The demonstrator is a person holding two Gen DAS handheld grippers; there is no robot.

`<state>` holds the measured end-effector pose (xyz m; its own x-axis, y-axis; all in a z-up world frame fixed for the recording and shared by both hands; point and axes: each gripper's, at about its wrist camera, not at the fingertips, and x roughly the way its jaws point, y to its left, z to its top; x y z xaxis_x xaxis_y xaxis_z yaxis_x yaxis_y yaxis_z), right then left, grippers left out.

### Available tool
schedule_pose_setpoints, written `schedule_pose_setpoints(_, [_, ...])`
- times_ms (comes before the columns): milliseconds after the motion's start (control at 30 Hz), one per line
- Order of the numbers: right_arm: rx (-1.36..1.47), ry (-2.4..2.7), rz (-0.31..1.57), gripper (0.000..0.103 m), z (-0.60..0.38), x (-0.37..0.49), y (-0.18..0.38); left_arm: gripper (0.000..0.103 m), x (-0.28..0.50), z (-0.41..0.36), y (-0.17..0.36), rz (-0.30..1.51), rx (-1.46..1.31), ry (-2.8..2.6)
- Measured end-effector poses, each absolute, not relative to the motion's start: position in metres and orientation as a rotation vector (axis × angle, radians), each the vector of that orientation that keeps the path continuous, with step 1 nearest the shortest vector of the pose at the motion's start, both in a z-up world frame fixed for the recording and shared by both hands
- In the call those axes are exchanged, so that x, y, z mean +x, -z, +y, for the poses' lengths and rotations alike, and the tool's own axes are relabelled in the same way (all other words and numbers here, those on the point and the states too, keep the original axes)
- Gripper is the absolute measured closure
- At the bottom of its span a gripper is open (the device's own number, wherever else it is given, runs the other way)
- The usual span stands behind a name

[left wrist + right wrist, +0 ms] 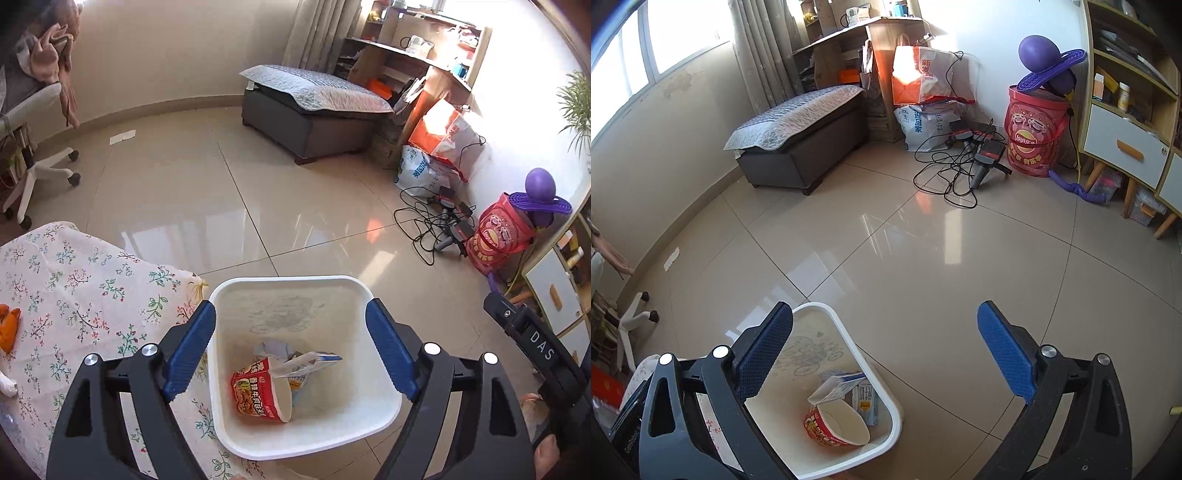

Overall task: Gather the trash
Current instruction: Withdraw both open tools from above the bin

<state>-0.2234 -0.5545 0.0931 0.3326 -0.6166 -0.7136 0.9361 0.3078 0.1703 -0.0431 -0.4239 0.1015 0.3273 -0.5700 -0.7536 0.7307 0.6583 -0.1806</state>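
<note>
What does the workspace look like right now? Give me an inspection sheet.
Surface: glossy tiled floor; floral tablecloth beside the bin.
Job's things: white bin holds a noodle cup, a carton and crumpled paper.
Clutter: orange item on the cloth; paper scrap on the floor.
Grippers: left gripper open over the bin, empty; right gripper open, empty.
Cables: black tangle by the wall.
Surroundings: ottoman, red bucket, office chair.

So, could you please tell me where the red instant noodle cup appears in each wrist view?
Left wrist: the red instant noodle cup lies tipped inside the white trash bin, lower centre.
Right wrist: the cup is lower left of centre, in the same bin.
Shared landmark: the grey ottoman.
</note>
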Motion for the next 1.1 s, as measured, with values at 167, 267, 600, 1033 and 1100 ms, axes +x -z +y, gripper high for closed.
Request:
schedule_pose_setpoints(167, [0.526,1.086,0.597,0.007,-0.527,-0.197,-0.102,0.009,-0.031,-0.401,-0.114,0.858,0.177,0.764])
schedule_pose_setpoints(267, [0.47,1.063,0.594,0.007,-0.509,-0.182,-0.106,0.008,-0.026,-0.387,-0.121,0.815,0.183,0.712])
schedule_pose_setpoints(600, [0.272,0.955,0.588,0.007,-0.437,-0.129,-0.121,0.007,-0.008,-0.315,-0.133,0.71,0.198,0.501])
schedule_pose_setpoints(1033, [0.101,0.791,0.599,0.007,-0.354,-0.069,-0.127,0.007,0.028,-0.206,-0.126,0.753,0.13,0.32])
schedule_pose_setpoints(1100, [0.084,0.764,0.599,0.007,-0.34,-0.06,-0.128,0.007,0.032,-0.191,-0.125,0.764,0.114,0.3])
